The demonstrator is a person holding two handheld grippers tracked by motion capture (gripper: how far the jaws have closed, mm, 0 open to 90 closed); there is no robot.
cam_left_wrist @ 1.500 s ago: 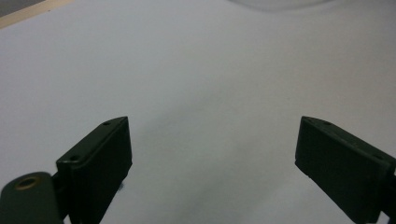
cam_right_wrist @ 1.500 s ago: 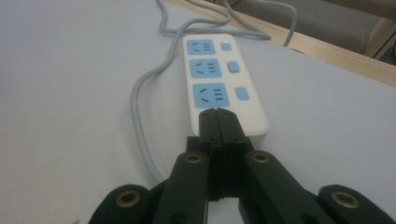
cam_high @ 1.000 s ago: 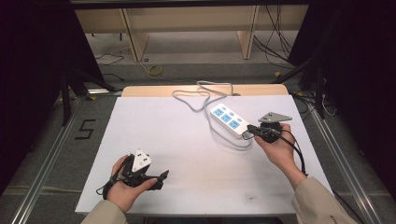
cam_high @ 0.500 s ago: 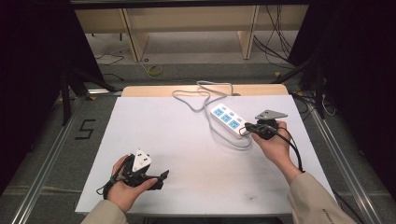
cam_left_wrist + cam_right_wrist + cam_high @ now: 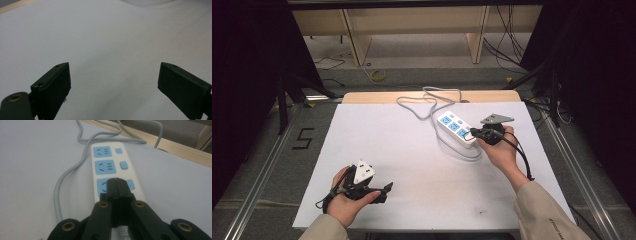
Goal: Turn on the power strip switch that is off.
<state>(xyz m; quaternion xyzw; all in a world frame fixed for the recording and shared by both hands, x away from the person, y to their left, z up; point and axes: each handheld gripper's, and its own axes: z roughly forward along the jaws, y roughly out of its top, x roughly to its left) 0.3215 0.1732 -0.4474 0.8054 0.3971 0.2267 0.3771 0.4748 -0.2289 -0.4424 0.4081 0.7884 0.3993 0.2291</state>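
White power strip [image 5: 113, 167] under closed R gripper [image 5: 117, 185].

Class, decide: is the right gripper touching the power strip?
Cannot tell. In the right gripper view the shut right gripper overlaps the power strip at its nearest socket, but neither that view nor the high view shows contact or a gap.

Closed right gripper [image 5: 117, 185] over white power strip's [image 5: 112, 170] nearest blue socket [image 5: 103, 185], grey cable [image 5: 72, 168] alongside
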